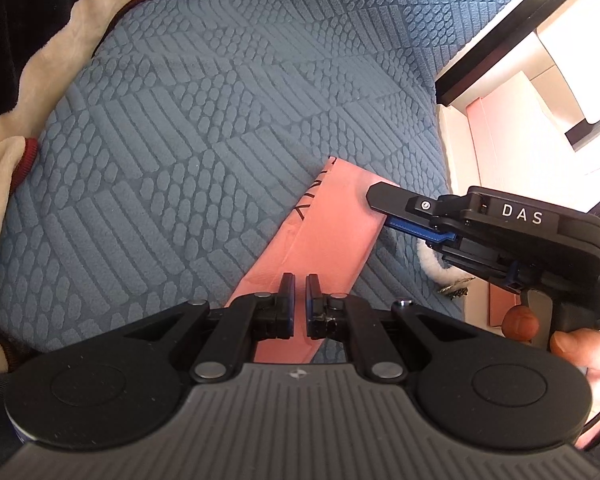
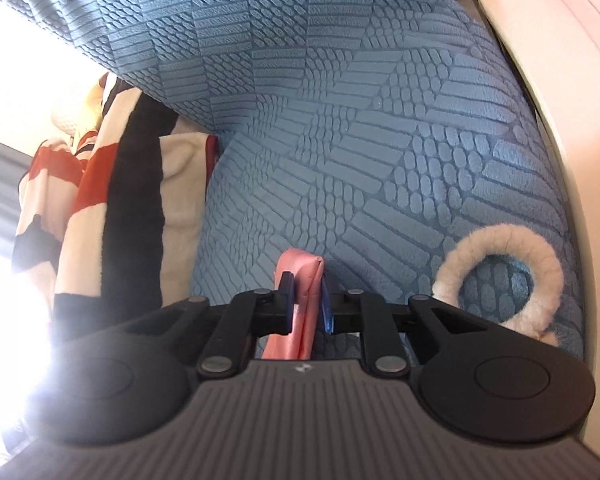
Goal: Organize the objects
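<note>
The flat pink paper bag with dark lettering [image 1: 320,236] lay slantwise on the blue quilted fabric seat cover with a raised geometric pattern [image 1: 204,128], its far corner toward the white and black furniture edge [image 1: 496,40] at the right. The right tool [image 2: 306,300] had its two blue-padded fingers [image 2: 287,304] closed onto the bag's folded edge, which stood up between them in the right wrist view; in the left wrist view the same tool reached in from the right, its upper finger lying over the bag's corner. The left tool [image 1: 300,300] hovered over the bag's near end with its jaws practically together and nothing visibly caught in the narrow gap, so it seemed to hold nothing. The risks looked mostly to come from that one-sided grip: the paper was thin and slick, pinched only near a corner, so a lift could let it slide out of the pads, or crease or tear at the fold if pulled sharply. With the left tool so close above the bag, a lift might also knock the bag against it. A fluffy white fur ring [image 2: 500,272] lay just beside the right tool on the seat cover and could be dragged or nudged off as the bag moved. The striped cream, red and black fleece blanket [image 2: 112,184] lay well apart at the left.
</note>
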The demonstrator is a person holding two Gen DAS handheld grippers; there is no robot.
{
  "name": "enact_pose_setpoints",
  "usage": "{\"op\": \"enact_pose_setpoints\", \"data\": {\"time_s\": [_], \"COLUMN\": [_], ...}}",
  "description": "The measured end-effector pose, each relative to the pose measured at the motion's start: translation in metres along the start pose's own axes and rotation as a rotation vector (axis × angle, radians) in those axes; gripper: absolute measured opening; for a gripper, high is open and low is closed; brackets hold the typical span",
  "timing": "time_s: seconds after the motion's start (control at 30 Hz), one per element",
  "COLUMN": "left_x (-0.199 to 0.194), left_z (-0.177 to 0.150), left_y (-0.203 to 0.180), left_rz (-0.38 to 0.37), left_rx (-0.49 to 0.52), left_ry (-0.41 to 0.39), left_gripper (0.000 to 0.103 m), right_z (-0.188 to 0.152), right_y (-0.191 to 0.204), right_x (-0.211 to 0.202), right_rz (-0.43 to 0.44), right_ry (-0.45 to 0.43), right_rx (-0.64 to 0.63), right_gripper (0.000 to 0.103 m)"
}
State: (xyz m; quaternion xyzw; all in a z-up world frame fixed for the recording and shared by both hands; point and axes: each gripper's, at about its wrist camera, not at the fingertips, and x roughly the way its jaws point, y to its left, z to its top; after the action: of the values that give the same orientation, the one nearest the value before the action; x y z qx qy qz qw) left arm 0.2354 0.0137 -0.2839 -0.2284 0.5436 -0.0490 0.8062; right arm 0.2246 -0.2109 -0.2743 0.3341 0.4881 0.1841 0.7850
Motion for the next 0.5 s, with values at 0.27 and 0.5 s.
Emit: {"op": "enact_pose_setpoints", "data": {"time_s": [0.27, 0.5], "left_x": [-0.009, -0.019], "left_z": [-0.001, -0.013], "left_y": [-0.018, -0.048], "left_rz": [-0.007, -0.010], "left_rx": [0.113, 0.289], "left_ry": [-0.070, -0.151], "left_gripper": [0.008, 0.050], "right_z": [-0.005, -0.010], "right_y": [0.011, 0.017], "right_x": [-0.013, -0.024], "right_rz": [-0.039, -0.025], "right_ry": [-0.049, -0.055], "right_rx": [-0.027, -0.047], "right_gripper": [0.015, 0.015]}}
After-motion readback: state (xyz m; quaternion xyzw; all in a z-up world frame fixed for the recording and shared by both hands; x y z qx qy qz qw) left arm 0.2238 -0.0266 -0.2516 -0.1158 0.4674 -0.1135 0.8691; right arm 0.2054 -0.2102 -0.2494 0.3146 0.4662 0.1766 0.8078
